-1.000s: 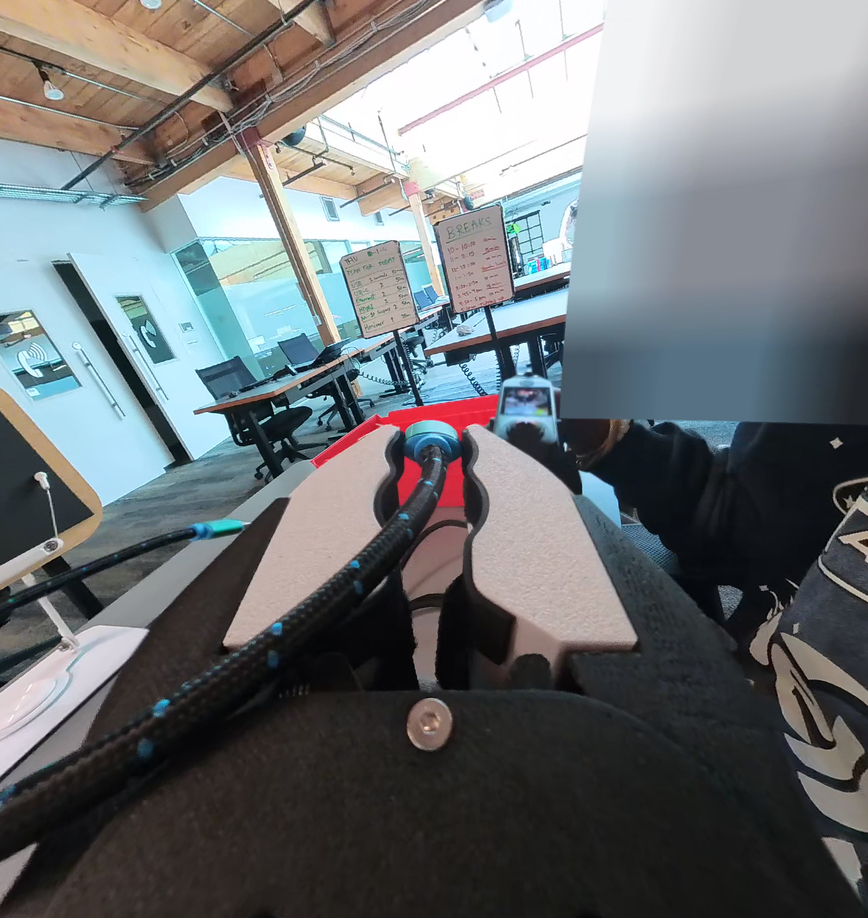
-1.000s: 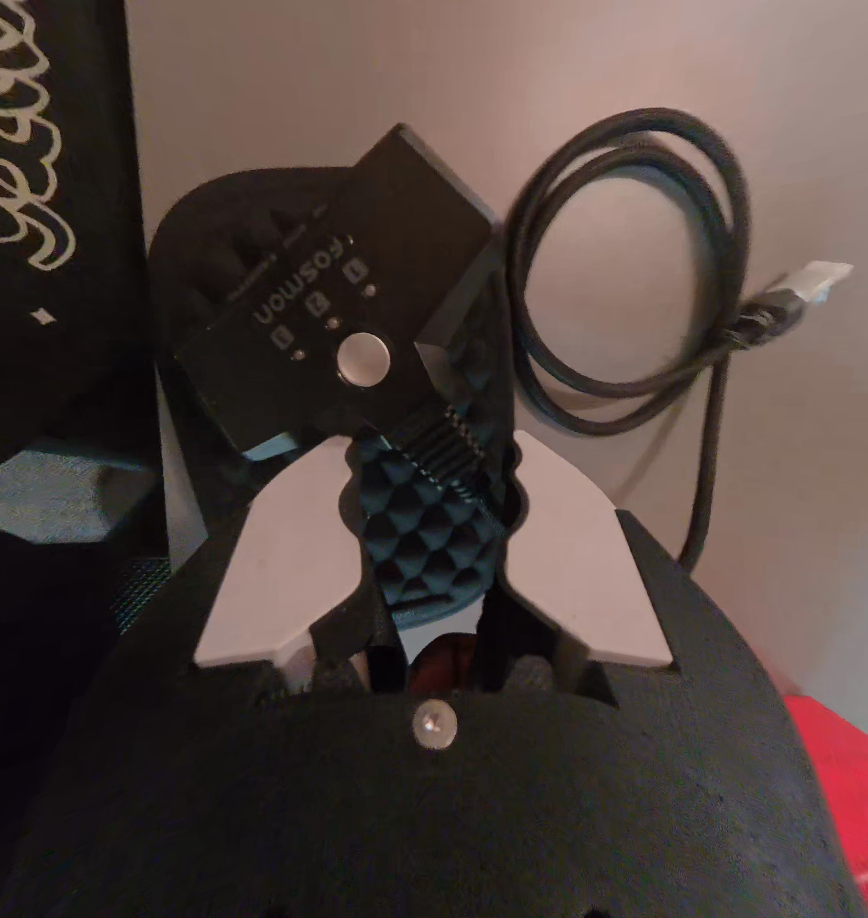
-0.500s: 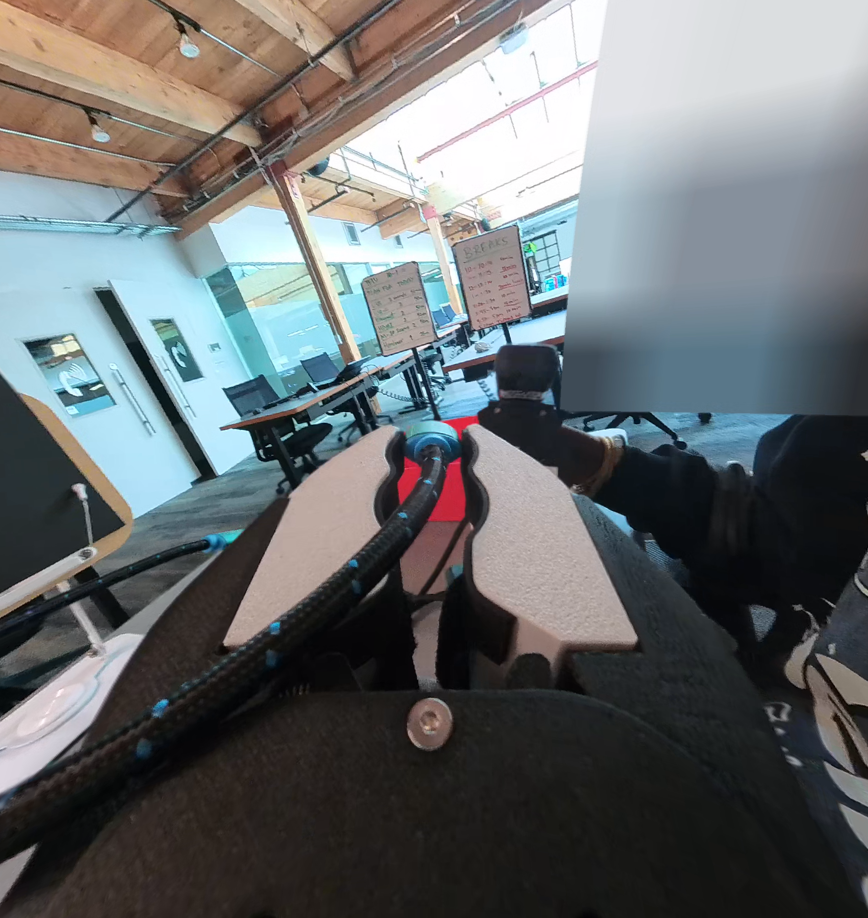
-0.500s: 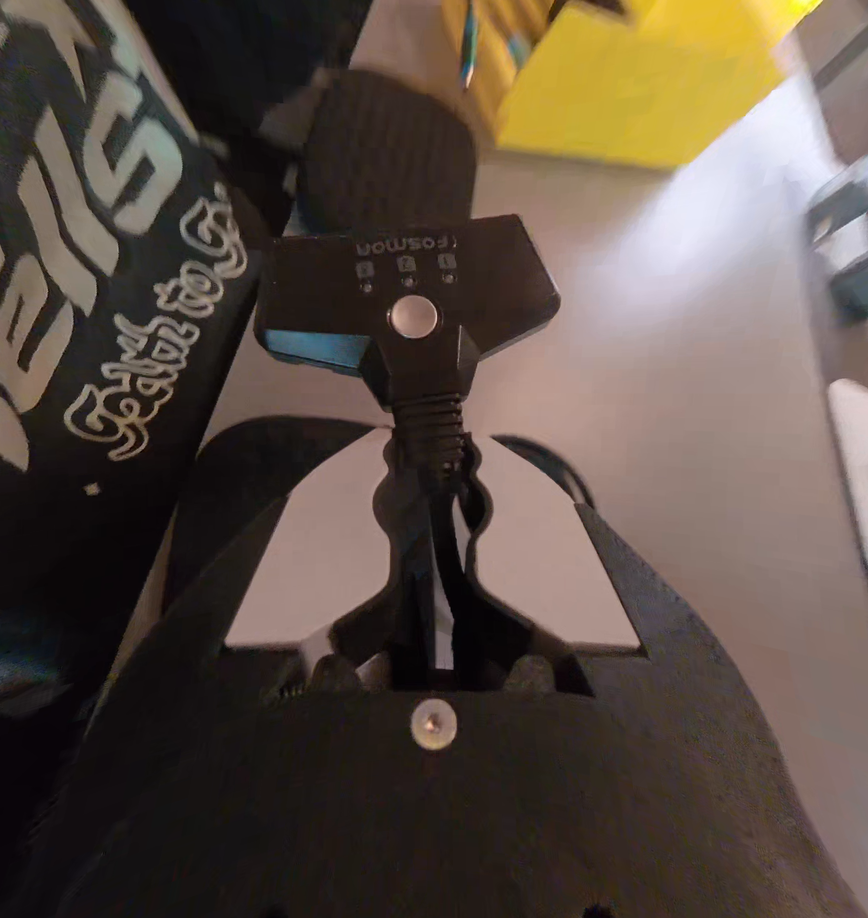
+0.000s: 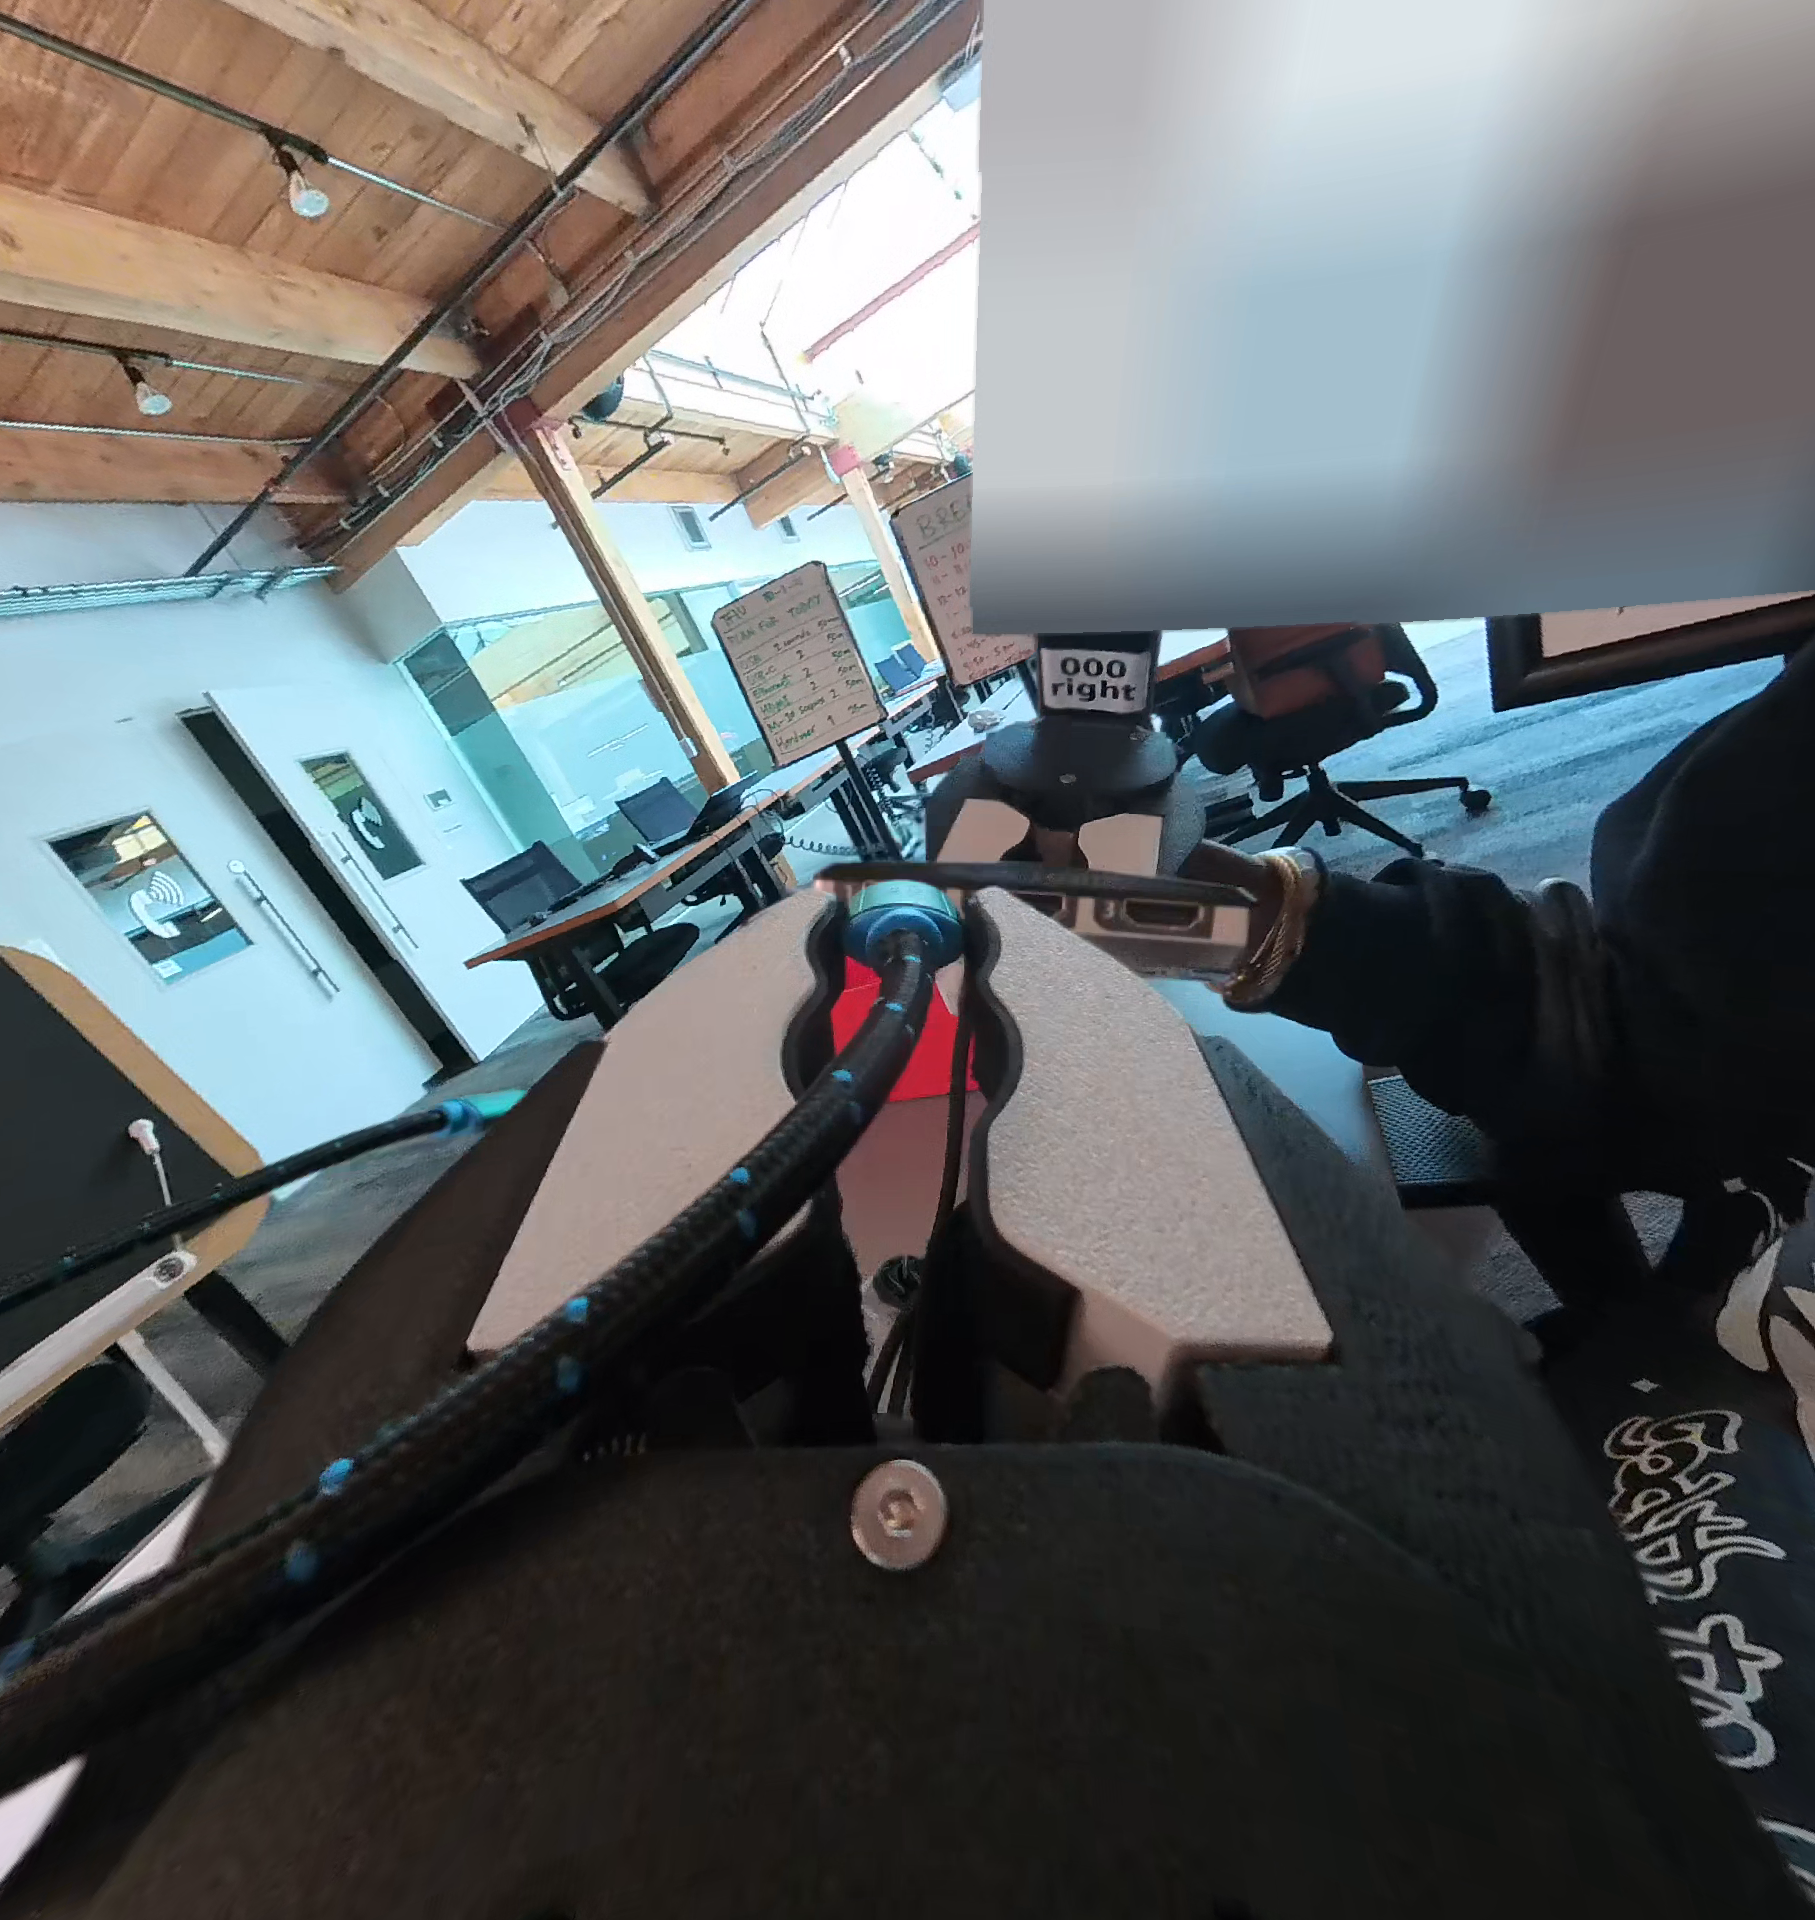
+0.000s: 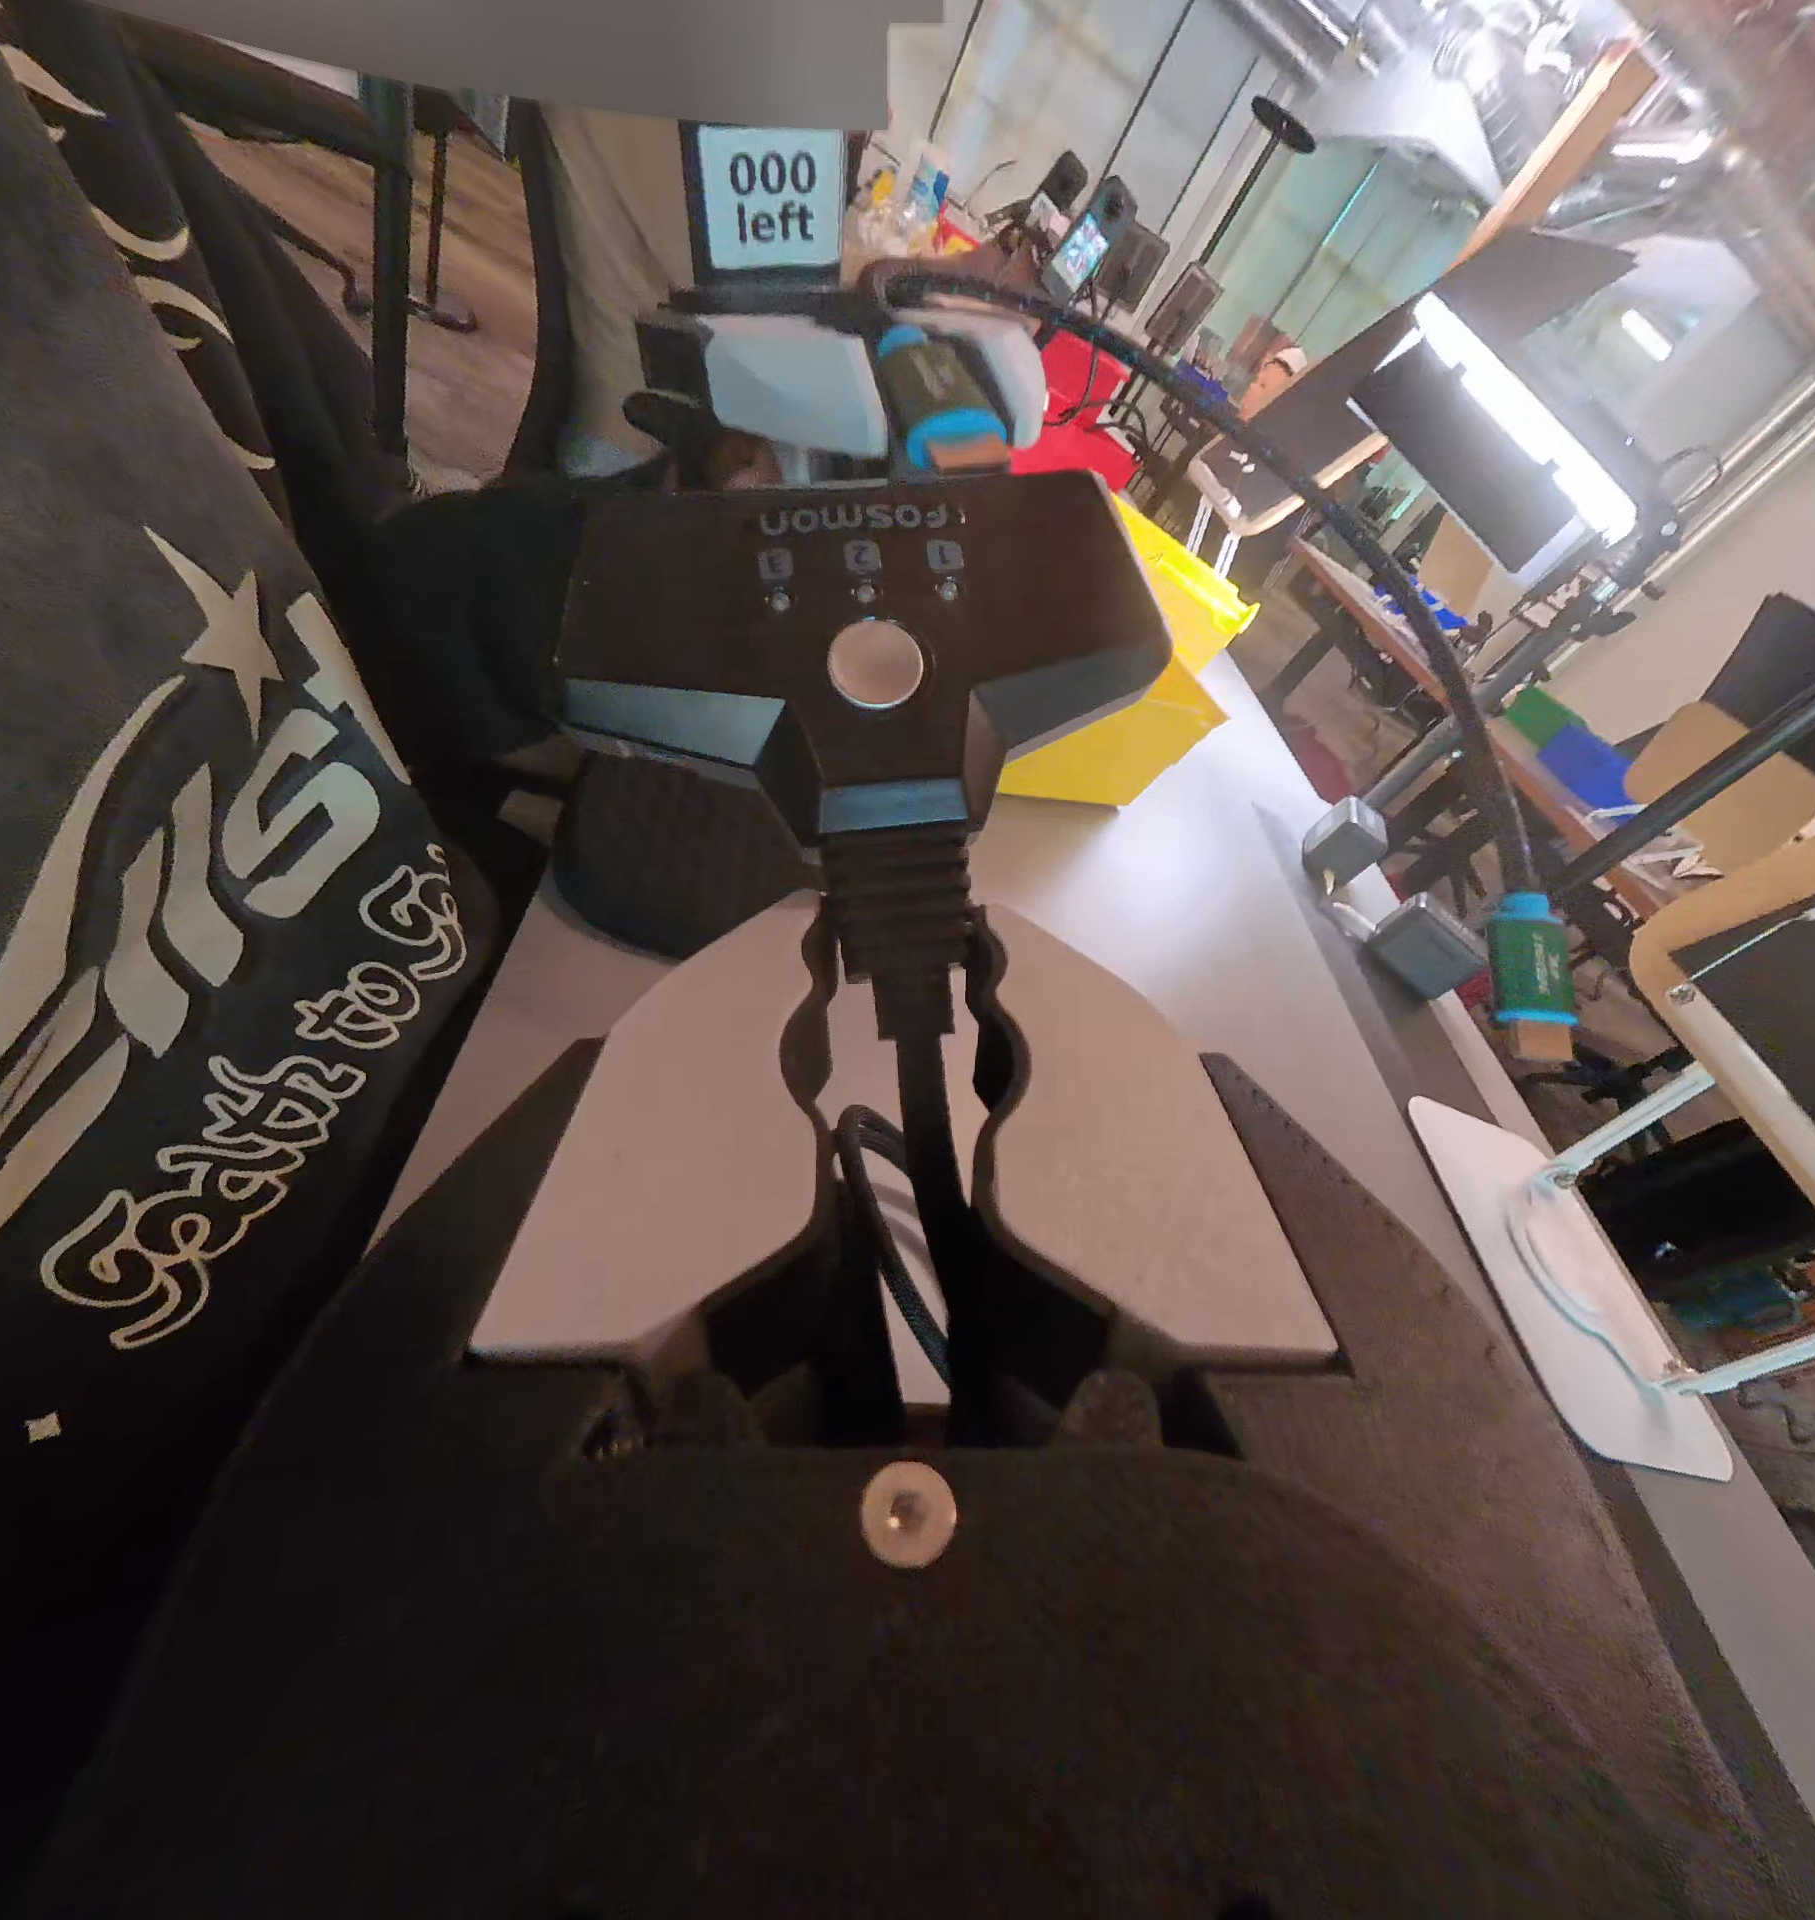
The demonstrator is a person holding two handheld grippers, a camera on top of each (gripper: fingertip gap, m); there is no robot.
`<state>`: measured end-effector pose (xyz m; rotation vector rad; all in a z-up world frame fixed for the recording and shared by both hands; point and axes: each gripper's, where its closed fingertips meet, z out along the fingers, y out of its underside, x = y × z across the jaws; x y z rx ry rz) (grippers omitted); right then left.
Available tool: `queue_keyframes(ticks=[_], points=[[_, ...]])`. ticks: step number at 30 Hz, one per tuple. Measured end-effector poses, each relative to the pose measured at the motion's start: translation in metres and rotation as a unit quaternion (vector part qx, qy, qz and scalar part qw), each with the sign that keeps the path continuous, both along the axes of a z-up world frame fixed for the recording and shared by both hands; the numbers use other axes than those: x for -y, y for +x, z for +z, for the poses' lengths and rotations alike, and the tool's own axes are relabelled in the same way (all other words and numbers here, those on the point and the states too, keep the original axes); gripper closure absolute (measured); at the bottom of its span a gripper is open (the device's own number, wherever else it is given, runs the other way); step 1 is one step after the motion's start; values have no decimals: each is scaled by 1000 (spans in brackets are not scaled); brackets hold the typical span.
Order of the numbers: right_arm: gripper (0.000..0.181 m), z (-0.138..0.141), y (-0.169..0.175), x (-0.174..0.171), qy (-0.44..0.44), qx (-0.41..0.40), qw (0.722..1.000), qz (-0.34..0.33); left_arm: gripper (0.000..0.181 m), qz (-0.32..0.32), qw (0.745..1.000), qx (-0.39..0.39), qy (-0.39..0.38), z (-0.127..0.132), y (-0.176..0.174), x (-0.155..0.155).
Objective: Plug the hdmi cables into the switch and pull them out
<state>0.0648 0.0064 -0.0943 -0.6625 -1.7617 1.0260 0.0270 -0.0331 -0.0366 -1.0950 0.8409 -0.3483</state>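
Observation:
In the left wrist view my left gripper [image 5: 901,935] is shut on a blue-collared HDMI plug [image 5: 898,928]; its black braided cable [image 5: 612,1299] trails to the lower left. Just beyond the plug is the port face of the black switch [image 5: 1152,916], held by my right gripper [image 5: 1059,842]. In the right wrist view my right gripper [image 6: 898,951] is shut on the switch's ribbed cable boot and holds the switch [image 6: 861,623] up off the table. My left gripper [image 6: 882,390] holds the plug [image 6: 939,410] with its gold tip at the switch's far edge. I cannot tell if they touch.
The cable's other plug [image 6: 1526,977] hangs at the right. A yellow bin [image 6: 1121,717] sits behind the switch on the grey table [image 6: 1173,935]. A white stand base [image 6: 1568,1299] lies at the table's right edge. A red bin [image 5: 898,1039] lies ahead. A person's dark sleeve [image 5: 1454,987] is alongside.
My right gripper closed on the switch's cable boot, lifted the switch off the table and swung it up to face the left gripper. The switch's ports now sit right before the left plug.

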Motion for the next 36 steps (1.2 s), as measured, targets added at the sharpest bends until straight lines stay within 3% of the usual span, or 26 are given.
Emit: queue_keyframes(ticks=[7,18,36], points=[[157,-6,3,1,45,17,999,-13,160,-11,998,-49,-33,-13,4,2],[157,-12,6,3,74,36,996,-15,160,-4,996,-84,-19,-19,5,4],[157,-2,5,11,105,3,994,-18,160,-30,997,-35,-62,-17,2,2]])
